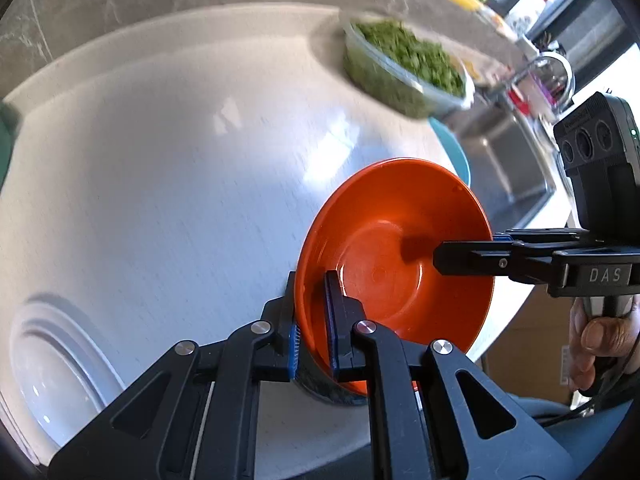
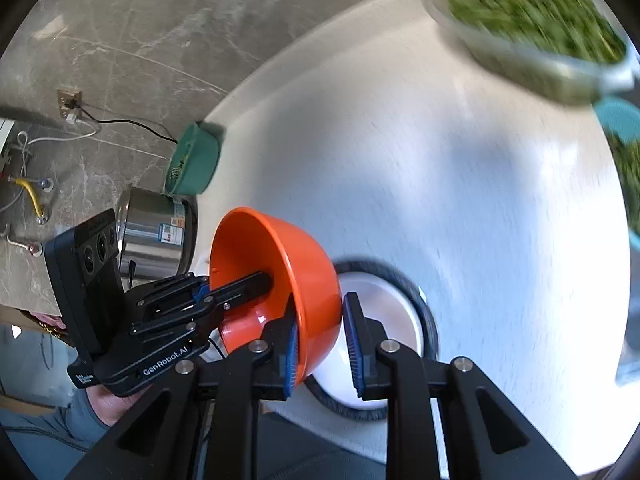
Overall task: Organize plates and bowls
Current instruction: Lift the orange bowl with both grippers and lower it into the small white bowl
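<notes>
grey marble wall rises behind a round white table. on the table sit a clear tub of greens, a teal plate just beside it, a green basket at the far edge and a steel pot next to the basket. a steel sink lies beyond the table.

an orange bowl hangs tilted on its side above the table, near the front edge. left gripper is clenched on the bowl's rim, one finger inside, one outside. in the right wrist view the right gripper has its jaws parted: the left pad lies against the bowl's outer wall, the right pad stands clear of it. in the left wrist view one black finger of that gripper reaches into the bowl.

below the bowl a white plate lies flat on the table with a grey rim around it. a white bowl rests near the table's edge in the left wrist view; blur hides whether it is that same dish.
</notes>
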The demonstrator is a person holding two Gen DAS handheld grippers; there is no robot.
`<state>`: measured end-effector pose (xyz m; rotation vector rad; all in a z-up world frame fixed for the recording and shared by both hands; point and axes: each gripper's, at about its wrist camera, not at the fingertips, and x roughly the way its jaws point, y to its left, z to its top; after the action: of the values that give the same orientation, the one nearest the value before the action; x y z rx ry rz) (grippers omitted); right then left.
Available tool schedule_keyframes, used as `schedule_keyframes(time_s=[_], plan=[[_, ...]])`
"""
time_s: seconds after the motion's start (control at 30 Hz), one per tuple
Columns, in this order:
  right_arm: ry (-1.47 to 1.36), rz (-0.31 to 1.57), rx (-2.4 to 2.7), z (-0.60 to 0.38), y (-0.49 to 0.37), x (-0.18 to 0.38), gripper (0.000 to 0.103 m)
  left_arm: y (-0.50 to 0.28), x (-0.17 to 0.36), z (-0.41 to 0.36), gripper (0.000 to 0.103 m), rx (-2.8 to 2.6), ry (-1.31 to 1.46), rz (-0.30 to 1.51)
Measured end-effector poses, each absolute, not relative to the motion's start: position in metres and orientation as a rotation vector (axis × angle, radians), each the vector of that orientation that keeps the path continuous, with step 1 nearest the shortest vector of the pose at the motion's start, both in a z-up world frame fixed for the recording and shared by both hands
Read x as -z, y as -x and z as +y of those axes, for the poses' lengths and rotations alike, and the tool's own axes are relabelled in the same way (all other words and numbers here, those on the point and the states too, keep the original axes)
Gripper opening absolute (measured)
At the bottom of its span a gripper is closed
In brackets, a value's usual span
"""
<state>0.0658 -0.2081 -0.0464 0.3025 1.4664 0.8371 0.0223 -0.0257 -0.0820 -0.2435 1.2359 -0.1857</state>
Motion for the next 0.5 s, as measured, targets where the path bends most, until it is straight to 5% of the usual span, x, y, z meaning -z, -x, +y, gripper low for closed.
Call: schedule_keyframes(time_s=[0.5], plan=[[-0.299, 1.541, -0.784, -0.228, -0.044, 0.093, 0.023, -0.016, 0.127, -0.051, 0.010, 0.197, 0.191, 1.325]])
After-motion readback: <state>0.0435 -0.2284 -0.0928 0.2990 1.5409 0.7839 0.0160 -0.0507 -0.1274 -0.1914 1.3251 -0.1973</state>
